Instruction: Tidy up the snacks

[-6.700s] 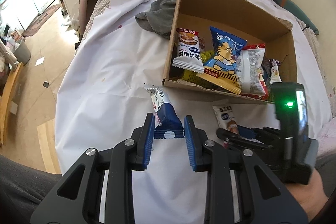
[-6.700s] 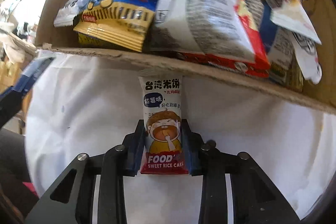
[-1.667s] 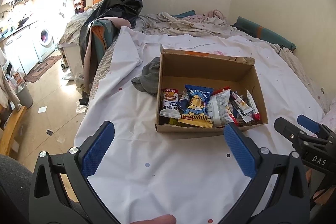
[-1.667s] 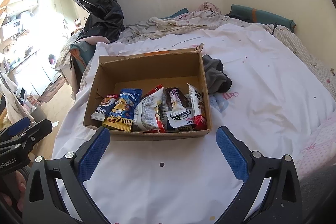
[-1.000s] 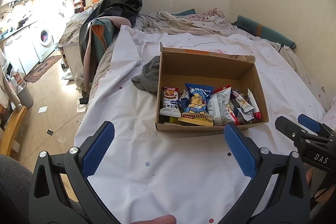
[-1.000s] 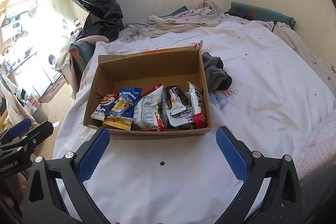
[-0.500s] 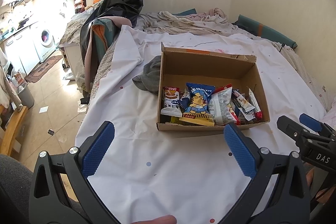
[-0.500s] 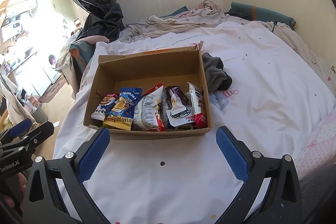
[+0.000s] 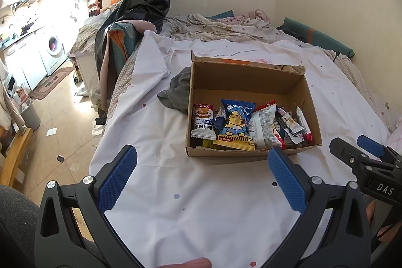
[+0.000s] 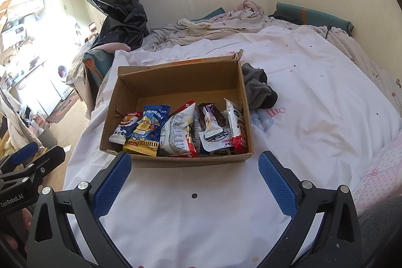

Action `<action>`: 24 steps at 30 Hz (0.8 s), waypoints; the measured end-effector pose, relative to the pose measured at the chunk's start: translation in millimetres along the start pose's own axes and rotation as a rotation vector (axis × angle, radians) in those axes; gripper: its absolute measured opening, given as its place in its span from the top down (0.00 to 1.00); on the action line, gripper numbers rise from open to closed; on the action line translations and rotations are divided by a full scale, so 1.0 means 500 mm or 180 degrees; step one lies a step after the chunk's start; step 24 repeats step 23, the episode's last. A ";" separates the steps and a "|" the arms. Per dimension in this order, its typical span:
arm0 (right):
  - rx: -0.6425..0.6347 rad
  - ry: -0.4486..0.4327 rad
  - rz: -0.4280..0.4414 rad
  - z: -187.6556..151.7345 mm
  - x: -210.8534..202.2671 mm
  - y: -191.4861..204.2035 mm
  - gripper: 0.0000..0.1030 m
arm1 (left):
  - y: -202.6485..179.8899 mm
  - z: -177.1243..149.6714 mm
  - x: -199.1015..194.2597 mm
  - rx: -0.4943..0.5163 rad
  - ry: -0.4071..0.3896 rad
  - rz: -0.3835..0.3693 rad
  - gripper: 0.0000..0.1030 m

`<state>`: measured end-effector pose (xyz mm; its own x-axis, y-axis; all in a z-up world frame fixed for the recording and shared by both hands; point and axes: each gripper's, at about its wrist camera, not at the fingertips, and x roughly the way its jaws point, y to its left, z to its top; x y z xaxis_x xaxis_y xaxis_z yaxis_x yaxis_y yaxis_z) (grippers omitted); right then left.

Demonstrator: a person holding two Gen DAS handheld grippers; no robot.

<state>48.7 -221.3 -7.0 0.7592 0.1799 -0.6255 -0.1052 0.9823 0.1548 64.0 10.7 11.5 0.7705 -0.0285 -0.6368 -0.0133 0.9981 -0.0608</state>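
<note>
Left gripper [image 9: 201, 177] spread wide, its blue ribbed pads [image 9: 116, 180] holding nothing, hovering over the white sheet [image 9: 201, 212] on the near side of the cardboard box [image 9: 251, 78]. Right gripper [image 10: 194, 177] just the same: fingers far apart, empty, textured blue pads [image 10: 277, 186] flanking the box's near wall. The box is plain brown corrugated card, open-topped, one far corner torn. All the snacks [image 10: 176, 131] sit inside, bunched against the near wall: glossy crinkled foil packets, a blue one with a yellow cartoon figure [image 9: 236, 123], a silvery red-edged bag [image 10: 177, 133], slim bars to the right. A grey cloth [image 10: 257, 89] lies rumpled against the box's side. The sheet is smooth, creased, dotted with small coloured spots
</note>
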 end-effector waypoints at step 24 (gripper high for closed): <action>-0.0015 -0.0012 0.0002 0.000 -0.002 0.002 0.00 | 0.001 -0.001 0.001 -0.0020 0.0019 -0.0055 0.00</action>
